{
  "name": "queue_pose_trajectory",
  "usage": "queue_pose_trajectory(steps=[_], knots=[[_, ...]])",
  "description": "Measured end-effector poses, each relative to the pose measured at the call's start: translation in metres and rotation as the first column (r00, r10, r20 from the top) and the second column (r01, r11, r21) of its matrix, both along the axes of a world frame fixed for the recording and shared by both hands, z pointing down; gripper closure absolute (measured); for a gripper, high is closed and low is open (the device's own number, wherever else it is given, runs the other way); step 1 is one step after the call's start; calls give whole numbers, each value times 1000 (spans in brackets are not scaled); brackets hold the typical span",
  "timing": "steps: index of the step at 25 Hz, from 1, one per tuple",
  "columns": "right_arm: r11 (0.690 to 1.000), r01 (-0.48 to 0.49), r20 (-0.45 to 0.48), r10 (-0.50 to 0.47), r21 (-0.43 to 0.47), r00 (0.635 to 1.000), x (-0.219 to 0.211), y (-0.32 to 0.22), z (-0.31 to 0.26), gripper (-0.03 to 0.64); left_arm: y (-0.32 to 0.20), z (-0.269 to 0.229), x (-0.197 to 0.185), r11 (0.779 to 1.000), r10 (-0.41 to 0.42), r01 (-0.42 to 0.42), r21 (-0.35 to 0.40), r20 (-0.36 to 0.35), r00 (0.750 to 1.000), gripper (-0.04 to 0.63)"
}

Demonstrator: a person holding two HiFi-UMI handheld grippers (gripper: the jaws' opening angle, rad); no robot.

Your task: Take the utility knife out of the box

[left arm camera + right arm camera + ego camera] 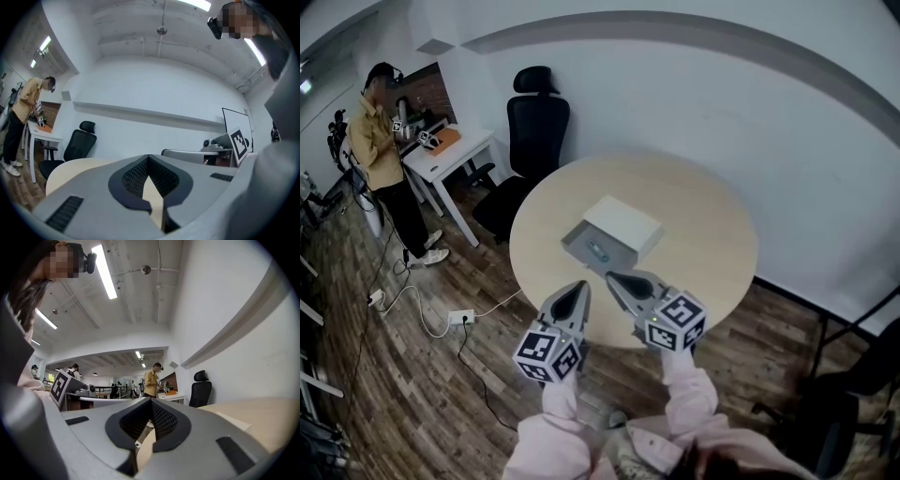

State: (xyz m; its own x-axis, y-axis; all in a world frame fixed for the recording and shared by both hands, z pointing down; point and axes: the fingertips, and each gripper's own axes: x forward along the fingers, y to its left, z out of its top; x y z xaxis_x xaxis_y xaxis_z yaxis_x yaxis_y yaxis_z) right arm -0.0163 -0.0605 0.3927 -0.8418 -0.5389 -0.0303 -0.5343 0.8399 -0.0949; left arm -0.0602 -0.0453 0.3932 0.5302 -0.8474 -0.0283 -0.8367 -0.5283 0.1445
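Round pale-wood desk in the head view; near its middle sits a flat white cardboard box with its grey inner tray slid out toward the person; a small pale-blue utility knife lies in that open tray, touched by neither gripper.

Left gripper, grey with black ribbed pads, at the desk's near edge; jaws pressed together, tips meeting with nothing between them, as its own view confirms; it points level across the desk toward the tray, short of it.

Right gripper just beside it, tip near the tray's front corner but apart from it; jaws likewise pressed together and empty in its own view.

Black-and-white marker cube on each gripper, left and right; pale pink sleeves behind them.

Beyond the desk: black high-backed office chair against the white wall; a person in a mustard top standing at a white rectangular side desk; a white power strip with trailing cables on the wood-plank floor.
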Motion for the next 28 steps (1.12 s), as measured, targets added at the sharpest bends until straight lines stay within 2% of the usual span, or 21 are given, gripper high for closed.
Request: queue_pose_trajectory(steps=[9, 14, 22, 28], knots=[[999, -35, -31, 33, -40, 999, 6, -2, 14, 626, 2, 11, 2, 1000, 17, -17, -21, -14, 1000, 594], [998, -6, -38, 4, -63, 999, -4, -10, 22, 626, -5, 20, -7, 999, 1, -2, -41, -28, 1000, 595], [993, 47, -6, -48, -105, 999, -14, -41, 23, 626, -37, 23, -17, 998, -28, 26, -59, -35, 999, 594], [991, 58, -24, -61, -120, 998, -11, -75, 32, 626, -71, 32, -16, 996, -39, 35, -76, -51, 998, 595]])
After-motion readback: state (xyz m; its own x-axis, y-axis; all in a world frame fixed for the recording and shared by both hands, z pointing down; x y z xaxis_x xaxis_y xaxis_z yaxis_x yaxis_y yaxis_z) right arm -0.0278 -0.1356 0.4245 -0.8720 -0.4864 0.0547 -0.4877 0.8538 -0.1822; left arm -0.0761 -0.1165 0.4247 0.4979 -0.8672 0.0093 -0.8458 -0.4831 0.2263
